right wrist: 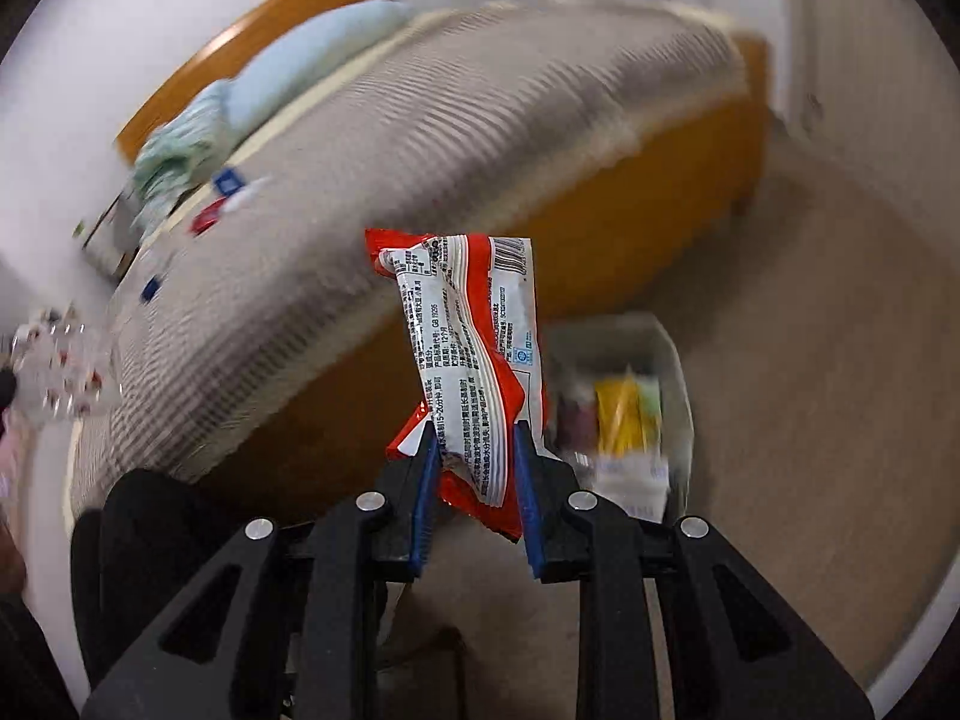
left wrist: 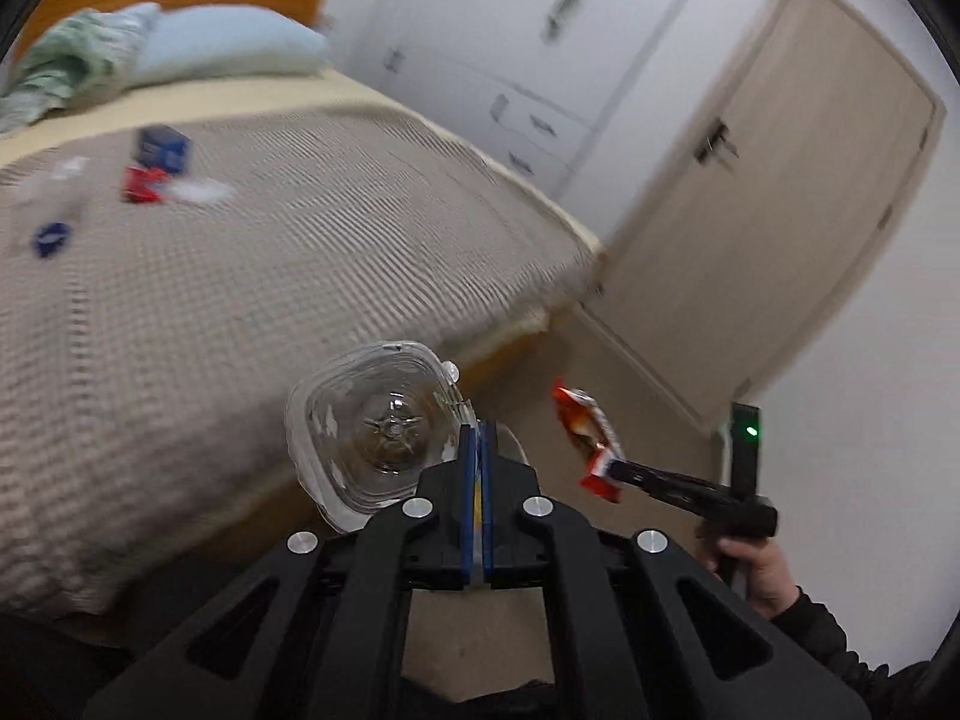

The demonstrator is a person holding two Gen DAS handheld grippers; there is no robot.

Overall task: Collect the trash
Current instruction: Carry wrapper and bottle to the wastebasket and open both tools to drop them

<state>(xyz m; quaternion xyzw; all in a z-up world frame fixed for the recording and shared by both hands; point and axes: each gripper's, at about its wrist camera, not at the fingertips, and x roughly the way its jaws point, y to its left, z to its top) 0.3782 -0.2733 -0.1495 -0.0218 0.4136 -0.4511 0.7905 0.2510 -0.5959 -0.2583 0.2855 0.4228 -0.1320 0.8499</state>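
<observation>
Low at the centre of the right wrist view, our right gripper (right wrist: 474, 468) clamps a crumpled red-and-white printed snack wrapper (right wrist: 468, 354), long axis along the fingers. Just right of it on the floor sits the white rectangular trash bin (right wrist: 678, 372), nearer this arm. Our left gripper (left wrist: 478, 456) pinches a clear plastic container (left wrist: 372, 426).

The left gripper (left wrist: 479, 438) had its jaws pressed nearly together, pinching the thin edge of a clear plastic container (left wrist: 372, 426). The right gripper (right wrist: 474, 450) had its jaws clamped on a red and white wrapper (right wrist: 474, 348). The right hand (left wrist: 750, 564), in a dark sleeve, gripped its handle.
</observation>
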